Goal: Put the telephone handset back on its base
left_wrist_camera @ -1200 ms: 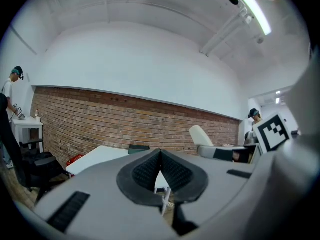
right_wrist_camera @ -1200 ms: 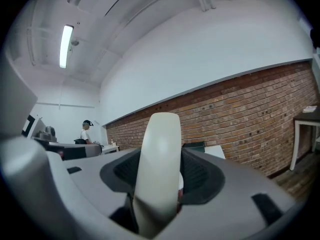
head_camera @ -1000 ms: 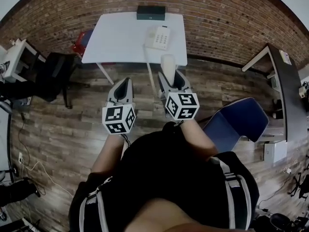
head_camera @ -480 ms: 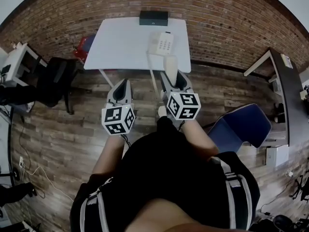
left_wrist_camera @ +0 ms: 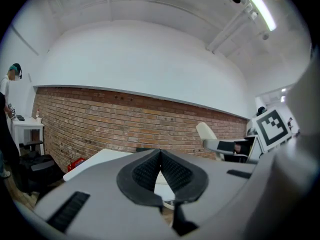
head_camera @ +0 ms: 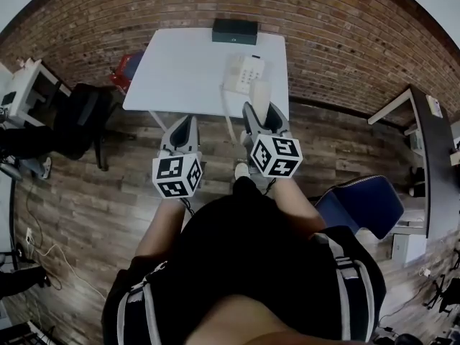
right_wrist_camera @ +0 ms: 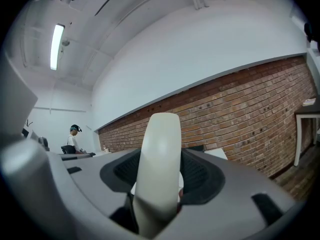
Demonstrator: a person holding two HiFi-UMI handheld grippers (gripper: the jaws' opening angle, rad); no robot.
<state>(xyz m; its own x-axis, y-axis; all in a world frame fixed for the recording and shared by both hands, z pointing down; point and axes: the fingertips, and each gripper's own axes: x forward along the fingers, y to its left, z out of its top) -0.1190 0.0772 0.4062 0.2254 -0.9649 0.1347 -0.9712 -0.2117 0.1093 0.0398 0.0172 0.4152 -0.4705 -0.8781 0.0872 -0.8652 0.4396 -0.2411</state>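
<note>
Handset (right_wrist_camera: 160,169) clamped upright between right gripper (head_camera: 260,111) jaws, hovering over tabletop's (head_camera: 180,70) near right corner. Base (head_camera: 244,72) just ahead by right edge, cradle seemingly bare. Left gripper (left_wrist_camera: 160,160) jaws pressed together, empty. Carry forward, tip flat, line up with cradle before releasing.

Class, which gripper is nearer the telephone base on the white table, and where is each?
Right. The right gripper, holding the handset, is just short of the telephone base; the left gripper is farther left, before the table edge.
</note>
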